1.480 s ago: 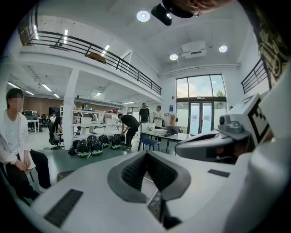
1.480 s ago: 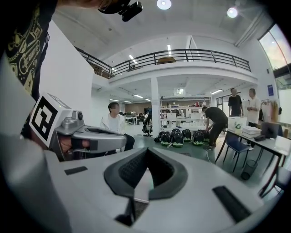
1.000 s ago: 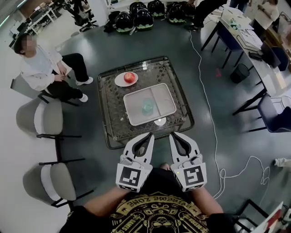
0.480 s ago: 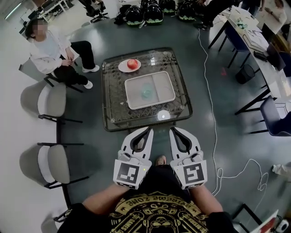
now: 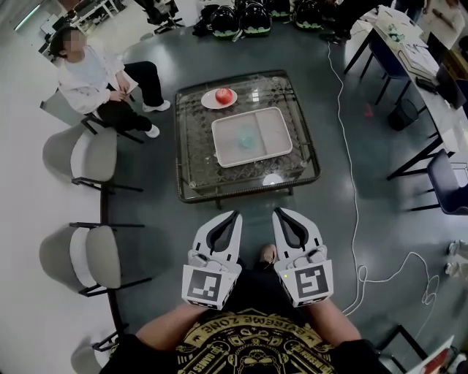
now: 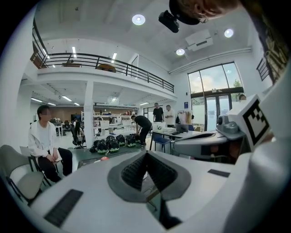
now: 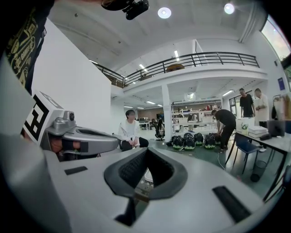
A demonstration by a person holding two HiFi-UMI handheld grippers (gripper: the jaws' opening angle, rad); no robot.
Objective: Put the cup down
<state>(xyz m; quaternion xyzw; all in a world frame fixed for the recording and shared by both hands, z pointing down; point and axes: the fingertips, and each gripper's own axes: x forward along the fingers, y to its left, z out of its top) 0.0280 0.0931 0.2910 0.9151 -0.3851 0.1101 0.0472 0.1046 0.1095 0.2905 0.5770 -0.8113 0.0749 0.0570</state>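
In the head view a small see-through teal cup (image 5: 245, 137) stands in the left half of a white tray (image 5: 282, 150) on the glass table (image 5: 191, 172). No gripper touches it. My left gripper (image 5: 235, 214) and right gripper (image 5: 278, 212) hang side by side over the floor, well short of the table's near edge. Both are shut with nothing between the jaws. The left gripper view shows the left gripper (image 6: 146, 154) with its jaws meeting at the tip. The right gripper (image 7: 146, 151) looks the same in the right gripper view.
A red apple (image 5: 224, 96) lies on a white plate at the table's far side. A person sits on a chair (image 5: 93, 79) at the far left, with two grey chairs (image 5: 93, 154) nearer. A white cable (image 5: 352, 182) runs along the floor on the right. Helmets (image 5: 241, 16) lie beyond the table.
The table with tray and cup now sits farther up and smaller in the head view, so both grippers have drawn back from it. Both stay shut and empty.
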